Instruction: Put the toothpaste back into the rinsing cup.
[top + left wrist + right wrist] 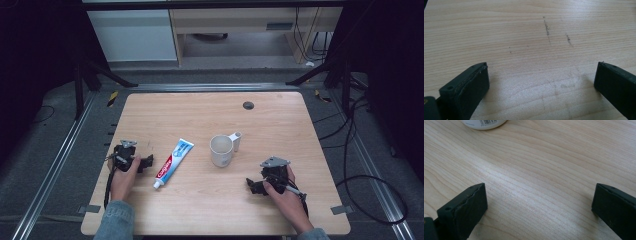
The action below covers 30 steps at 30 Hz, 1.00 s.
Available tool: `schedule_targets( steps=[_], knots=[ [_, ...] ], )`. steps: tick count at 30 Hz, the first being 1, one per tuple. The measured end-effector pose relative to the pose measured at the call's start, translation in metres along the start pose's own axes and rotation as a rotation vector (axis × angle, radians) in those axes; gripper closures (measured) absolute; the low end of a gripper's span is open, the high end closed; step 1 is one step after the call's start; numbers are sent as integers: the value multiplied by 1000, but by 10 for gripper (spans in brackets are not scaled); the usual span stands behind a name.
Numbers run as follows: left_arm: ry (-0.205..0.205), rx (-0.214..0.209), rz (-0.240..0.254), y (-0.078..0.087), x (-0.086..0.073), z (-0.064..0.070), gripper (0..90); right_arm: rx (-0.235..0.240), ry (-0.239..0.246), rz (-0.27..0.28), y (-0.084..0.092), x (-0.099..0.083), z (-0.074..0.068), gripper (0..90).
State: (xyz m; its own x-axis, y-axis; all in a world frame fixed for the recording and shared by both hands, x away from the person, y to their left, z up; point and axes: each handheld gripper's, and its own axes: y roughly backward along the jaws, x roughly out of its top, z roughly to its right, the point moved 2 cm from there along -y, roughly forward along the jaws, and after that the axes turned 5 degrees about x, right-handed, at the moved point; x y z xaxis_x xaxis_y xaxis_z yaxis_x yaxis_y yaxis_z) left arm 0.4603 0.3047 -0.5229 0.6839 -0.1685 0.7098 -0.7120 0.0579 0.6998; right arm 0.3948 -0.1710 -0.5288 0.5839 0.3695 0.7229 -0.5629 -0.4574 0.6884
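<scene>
A white mug (221,150) stands upright near the table's middle, its handle toward the back right. A red, white and blue toothpaste tube (172,162) lies flat to its left, cap toward the near edge. My left gripper (145,163) rests on the table left of the tube, held by a hand. Its jaws stand wide open over bare wood in the left gripper view (542,67). My right gripper (254,186) sits on the table to the near right of the mug. It too is open (540,187), with the mug's barcoded base (484,123) ahead of it.
The light wooden table (280,120) has a dark round grommet (248,105) near its back edge. Faint pencil marks (547,28) show on the wood ahead of the left gripper. Black stands and cables flank the table on both sides.
</scene>
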Motion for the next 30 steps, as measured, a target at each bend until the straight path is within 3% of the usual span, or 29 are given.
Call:
schedule_targets(
  steps=[3,5,9,12,18,21,23,28,30],
  knots=[
    [-26,-21,-50,3,3,-1,0,0,0,0,0,0,0,3],
    [-44,-24,-49,8,6,0,57,0,0,0,0,0,0,3],
    [-61,-42,-82,20,11,5,50,0,1,0,0,0,0,3],
    [-116,-40,-122,31,18,14,57,0,1,0,0,0,0,3],
    [-189,-85,-168,52,31,25,84,0,0,0,0,0,0,3],
    [-185,-90,-184,55,34,27,95,0,0,0,0,0,0,3],
    [-190,-80,-223,56,40,29,103,0,0,0,0,0,0,3],
    [-198,-87,-236,58,47,35,108,0,2,0,0,0,0,3],
    [-221,-93,-242,60,51,42,108,0,4,0,-1,0,0,3]
  ],
)
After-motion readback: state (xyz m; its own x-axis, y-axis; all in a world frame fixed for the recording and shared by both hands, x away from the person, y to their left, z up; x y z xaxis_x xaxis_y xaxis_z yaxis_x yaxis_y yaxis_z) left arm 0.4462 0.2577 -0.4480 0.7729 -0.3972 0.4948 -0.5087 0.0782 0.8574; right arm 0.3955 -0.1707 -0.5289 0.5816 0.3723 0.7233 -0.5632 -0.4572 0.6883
